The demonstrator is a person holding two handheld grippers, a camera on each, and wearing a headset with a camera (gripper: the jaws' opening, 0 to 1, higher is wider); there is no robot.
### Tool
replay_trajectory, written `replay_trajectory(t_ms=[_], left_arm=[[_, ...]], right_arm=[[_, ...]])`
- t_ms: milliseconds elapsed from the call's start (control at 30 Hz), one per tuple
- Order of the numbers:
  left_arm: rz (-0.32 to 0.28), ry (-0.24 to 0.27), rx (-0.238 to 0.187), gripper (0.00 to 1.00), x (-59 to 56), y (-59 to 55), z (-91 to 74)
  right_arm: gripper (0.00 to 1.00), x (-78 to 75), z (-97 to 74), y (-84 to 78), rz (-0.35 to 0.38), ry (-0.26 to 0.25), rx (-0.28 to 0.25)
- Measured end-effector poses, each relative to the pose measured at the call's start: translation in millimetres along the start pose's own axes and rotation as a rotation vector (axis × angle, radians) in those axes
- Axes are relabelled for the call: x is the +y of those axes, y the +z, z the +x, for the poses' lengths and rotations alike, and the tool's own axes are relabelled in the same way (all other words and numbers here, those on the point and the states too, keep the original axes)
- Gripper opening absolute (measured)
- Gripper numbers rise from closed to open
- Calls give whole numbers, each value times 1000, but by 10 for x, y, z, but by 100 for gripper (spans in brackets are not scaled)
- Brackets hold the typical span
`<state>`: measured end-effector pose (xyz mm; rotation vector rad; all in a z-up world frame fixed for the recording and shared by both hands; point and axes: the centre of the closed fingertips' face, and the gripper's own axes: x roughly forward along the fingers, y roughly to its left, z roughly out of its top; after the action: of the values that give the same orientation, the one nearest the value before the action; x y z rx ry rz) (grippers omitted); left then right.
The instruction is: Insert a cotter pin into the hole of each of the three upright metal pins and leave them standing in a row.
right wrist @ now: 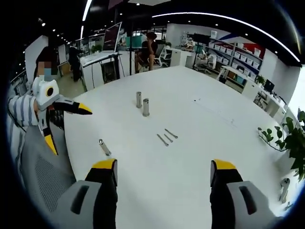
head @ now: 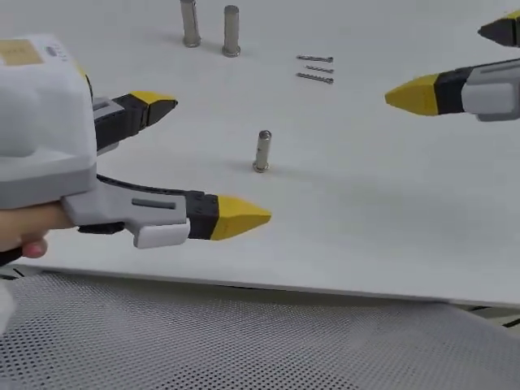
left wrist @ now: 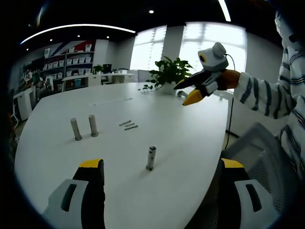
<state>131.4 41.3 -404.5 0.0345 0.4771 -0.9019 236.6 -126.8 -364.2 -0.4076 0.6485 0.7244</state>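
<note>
**Both grippers hang open over the desk, cotter pins lying loose**

Nearest in the head view, a grey mesh chair (head: 244, 349) runs along the edge of the white desk (head: 390, 219). Above that edge the left gripper (head: 203, 158) is held in a hand at the frame's left, its yellow-tipped jaws spread wide with nothing between them. Just past its tips, one metal pin (head: 262, 152) stands upright and alone on the desk. A small dark spot near its top shows in the head view but is too small to make out in the gripper views.

Further back, three cotter pins (head: 315, 69) lie flat and side by side, apart from every metal pin. Beyond them and to the left, the far pair of metal pins (head: 231, 31) stands upright close together. The top of the left one is cut off by the frame.

The right gripper (head: 439, 65) hovers above the desk at the head view's upper right, its body cut off by the edge. Its own view shows both jaws spread and nothing held.

The left gripper view adds a striped sleeve (left wrist: 262, 95) behind the right gripper, a potted plant (left wrist: 169, 71) at the desk's far end and shelves (left wrist: 71, 62) along the wall. The right gripper view looks the other way, taking in office desks and a seated person (right wrist: 150, 45).
</note>
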Motion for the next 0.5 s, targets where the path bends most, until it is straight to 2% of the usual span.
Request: replay_trajectory(t_ms=[100, 133, 167, 267, 400, 500], left_arm=[[7, 1, 9, 99, 7, -15, -9], [7, 1, 10, 99, 8, -16, -11], [7, 1, 11, 99, 9, -18, -11], [0, 3, 10, 99, 17, -25, -16], [-7, 3, 13, 99, 26, -40, -22], [-13, 12, 24, 99, 48, -66, -21]], right_arm=[[72, -64, 82, 87, -36, 19, -2], [70, -83, 104, 87, -43, 23, 12], [68, -104, 123, 85, -61, 27, 30], [60, -115, 195, 159, -150, 56, 42], [53, -134, 289, 227, -209, 77, 45], [39, -156, 379, 268, -245, 99, 44]])
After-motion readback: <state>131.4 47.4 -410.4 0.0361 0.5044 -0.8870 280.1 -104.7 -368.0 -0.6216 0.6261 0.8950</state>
